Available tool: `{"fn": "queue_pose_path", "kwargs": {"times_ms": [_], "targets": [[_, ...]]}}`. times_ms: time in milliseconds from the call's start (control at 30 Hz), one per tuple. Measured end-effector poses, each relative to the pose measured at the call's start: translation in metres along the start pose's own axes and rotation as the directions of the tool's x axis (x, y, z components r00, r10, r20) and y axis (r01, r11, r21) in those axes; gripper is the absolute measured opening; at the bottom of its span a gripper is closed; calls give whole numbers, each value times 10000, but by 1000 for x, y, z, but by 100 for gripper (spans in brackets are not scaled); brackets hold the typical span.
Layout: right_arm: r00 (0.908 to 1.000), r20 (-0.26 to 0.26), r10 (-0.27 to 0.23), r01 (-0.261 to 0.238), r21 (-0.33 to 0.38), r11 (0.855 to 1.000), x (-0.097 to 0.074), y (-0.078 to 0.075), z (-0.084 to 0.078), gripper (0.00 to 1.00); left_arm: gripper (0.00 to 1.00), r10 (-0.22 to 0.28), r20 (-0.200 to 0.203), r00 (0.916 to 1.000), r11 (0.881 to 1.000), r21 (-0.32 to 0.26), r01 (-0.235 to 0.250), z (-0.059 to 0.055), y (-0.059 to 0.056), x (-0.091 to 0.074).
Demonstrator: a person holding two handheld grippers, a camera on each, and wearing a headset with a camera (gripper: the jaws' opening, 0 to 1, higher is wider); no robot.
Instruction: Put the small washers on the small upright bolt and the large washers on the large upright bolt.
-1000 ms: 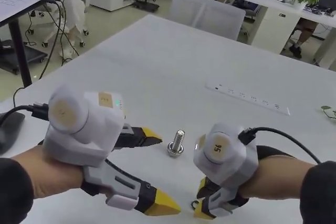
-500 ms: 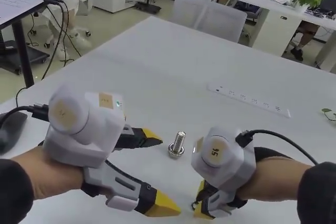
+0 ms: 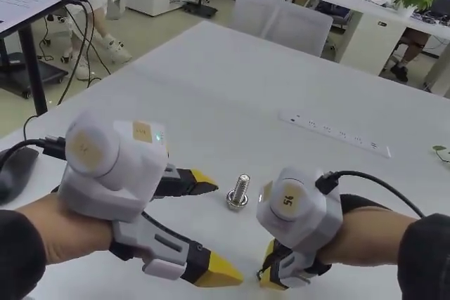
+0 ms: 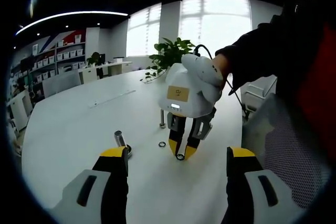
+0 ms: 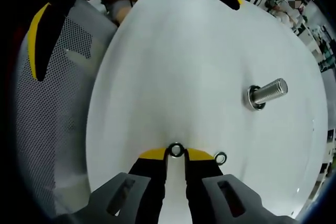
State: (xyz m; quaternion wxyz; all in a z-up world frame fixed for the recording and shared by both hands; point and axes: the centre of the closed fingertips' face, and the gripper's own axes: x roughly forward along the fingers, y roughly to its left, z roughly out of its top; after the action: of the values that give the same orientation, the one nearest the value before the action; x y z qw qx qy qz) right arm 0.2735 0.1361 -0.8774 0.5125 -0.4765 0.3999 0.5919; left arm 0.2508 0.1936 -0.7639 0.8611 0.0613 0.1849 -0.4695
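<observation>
Small washer (image 5: 176, 150): held at the yellow tips of the right gripper (image 4: 181, 149), whose jaws are drawn in close on it, with only a narrow slot left behind the ring. It cannot be told whether the washer touches the table (image 3: 232, 89) or is just clear of it. It lies near the large bolt (image 3: 239, 190), on the bolt's right in the head view.

Large bolt: upright on the white table, threaded end uppermost. A wider ring shows at its foot. It cannot be determined whether this is a washer or the bolt's own head.

Second washer (image 4: 161, 144): loose and flat on the table, between the large bolt and the right gripper's tips. It is just beside the tips and apart from the bolt.

Small bolt (image 4: 163, 119): thin and upright, past the second washer as seen from the large bolt, close against the right gripper's white body in the left gripper view.

Left gripper (image 3: 212, 227): jaws spread wide, nothing between them. It sits on the side of the large bolt opposite the right gripper. One tip is just beside the bolt without touching it, and the other is nearer the person.

Power strip (image 3: 330, 131): flat on the table, well beyond the large bolt.
</observation>
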Motion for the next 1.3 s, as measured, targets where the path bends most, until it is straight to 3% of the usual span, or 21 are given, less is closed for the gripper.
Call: {"fn": "queue_pose_path", "kwargs": {"times_ms": [633, 1300], "targets": [[10000, 31, -89, 88, 308, 9995, -7, -3, -9, 13, 76, -146, -60, 9999, 9999, 11, 146, -3, 1, 2], [9979, -170, -631, 646, 1100, 9918, -40, -16, -48, 13, 76, -321, -53, 9995, 9995, 57, 321, -2, -1, 8]]}}
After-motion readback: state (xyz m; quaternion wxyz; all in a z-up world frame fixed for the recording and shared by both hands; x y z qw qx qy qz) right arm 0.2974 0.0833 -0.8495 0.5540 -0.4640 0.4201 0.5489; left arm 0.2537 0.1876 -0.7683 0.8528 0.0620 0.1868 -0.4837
